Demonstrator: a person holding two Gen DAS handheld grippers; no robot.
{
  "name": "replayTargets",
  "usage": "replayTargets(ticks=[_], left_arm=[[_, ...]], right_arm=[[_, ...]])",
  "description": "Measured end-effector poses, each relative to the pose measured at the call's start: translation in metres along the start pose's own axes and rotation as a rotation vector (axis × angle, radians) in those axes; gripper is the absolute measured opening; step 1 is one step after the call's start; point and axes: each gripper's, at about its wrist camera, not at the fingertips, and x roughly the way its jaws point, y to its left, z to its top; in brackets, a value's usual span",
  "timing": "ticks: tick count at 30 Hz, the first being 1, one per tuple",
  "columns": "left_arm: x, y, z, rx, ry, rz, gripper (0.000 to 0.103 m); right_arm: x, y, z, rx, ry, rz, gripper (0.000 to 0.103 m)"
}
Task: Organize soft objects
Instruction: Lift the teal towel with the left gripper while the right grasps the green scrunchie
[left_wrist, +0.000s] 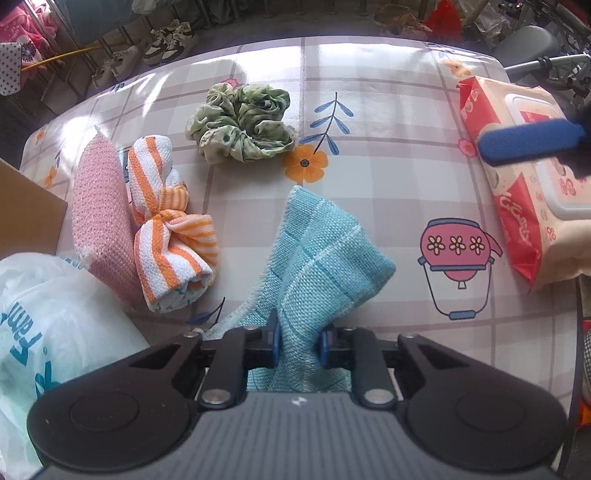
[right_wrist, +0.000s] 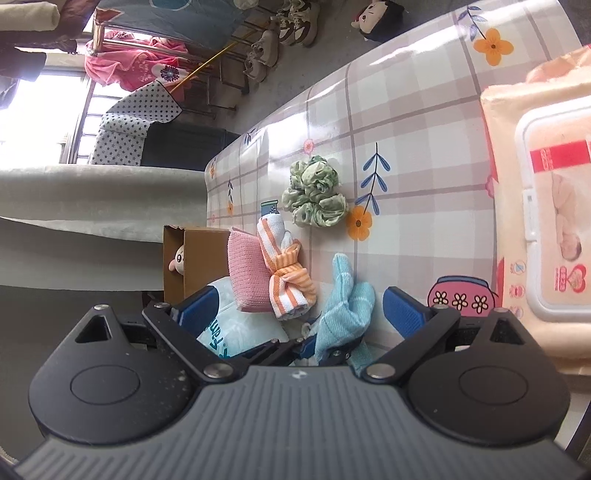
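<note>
Left wrist view: we see the left hand-held gripper (left_wrist: 298, 345) w/ both pads clamped on the blue cloth (left_wrist: 321, 251), which rises bunched from betw. the pads, its far corner over the counter (left_wrist: 388, 122). Left of it lie the striped cloth (left_wrist: 166, 221), knotted at mid-length, and the pink cloth (left_wrist: 99, 206), the two touching side by side. Beyond them sits the green scrunchie (left_wrist: 242, 123), apart from the cloths. At far left we note a cardboard box (left_wrist: 26, 214) and a white plastic bag (left_wrist: 55, 332) w/ blue print. At right a wipes pack (left_wrist: 524, 184) rests on the counter; one blue finger of the right hand-held gripper (left_wrist: 532, 142) shows above it. Right wrist view: the right hand-held gripper (right_wrist: 299, 308) has its fingers (right_wrist: 402, 312) spread wide apart, nothing betw. them. Ahead we see the left hand-held gripper (right_wrist: 316, 349) pinching the blue cloth (right_wrist: 345, 306); striped cloth (right_wrist: 286, 273), pink cloth (right_wrist: 247, 277) and scrunchie (right_wrist: 314, 192) lie farther on, w/ box (right_wrist: 199, 258) and bag (right_wrist: 236, 325) nearby. The wipes pack (right_wrist: 546, 206) fills the right edge.
</note>
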Motion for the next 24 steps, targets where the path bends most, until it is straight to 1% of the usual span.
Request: replayTargets(ticks=[3, 5, 9, 12, 16, 18, 20, 22, 23, 24], left_arm=[[-0.007, 0.004, -0.008, -0.04, 0.017, -0.026, 0.018], [-0.011, 0.005, -0.015, -0.063, 0.025, -0.038, 0.018], [-0.014, 0.009, -0.025, -0.121, 0.052, -0.065, 0.017], [-0.012, 0.014, -0.033, -0.153, 0.072, -0.067, 0.017], [-0.006, 0.022, -0.04, -0.197, 0.094, -0.074, 0.017], [-0.006, 0.023, -0.041, -0.205, 0.091, -0.078, 0.018], [-0.007, 0.023, -0.041, -0.206, 0.093, -0.078, 0.018], [-0.006, 0.022, -0.041, -0.202, 0.094, -0.075, 0.018], [-0.006, 0.022, -0.04, -0.199, 0.094, -0.075, 0.018], [-0.006, 0.022, -0.04, -0.197, 0.094, -0.076, 0.018]], right_arm=[[0.014, 0.011, 0.015, -0.07, 0.011, -0.026, 0.096], [0.029, 0.02, 0.026, -0.128, 0.024, -0.06, 0.094], [0.067, 0.035, 0.051, -0.27, 0.051, -0.106, 0.088], [0.096, 0.047, 0.065, -0.387, 0.068, -0.148, 0.087], [0.136, 0.057, 0.077, -0.532, 0.107, -0.215, 0.087], [0.153, 0.06, 0.08, -0.595, 0.141, -0.245, 0.087], [0.169, 0.06, 0.08, -0.654, 0.176, -0.295, 0.088], [0.173, 0.063, 0.076, -0.715, 0.17, -0.309, 0.082], [0.174, 0.065, 0.075, -0.739, 0.17, -0.329, 0.065], [0.175, 0.068, 0.073, -0.761, 0.173, -0.354, 0.045]])
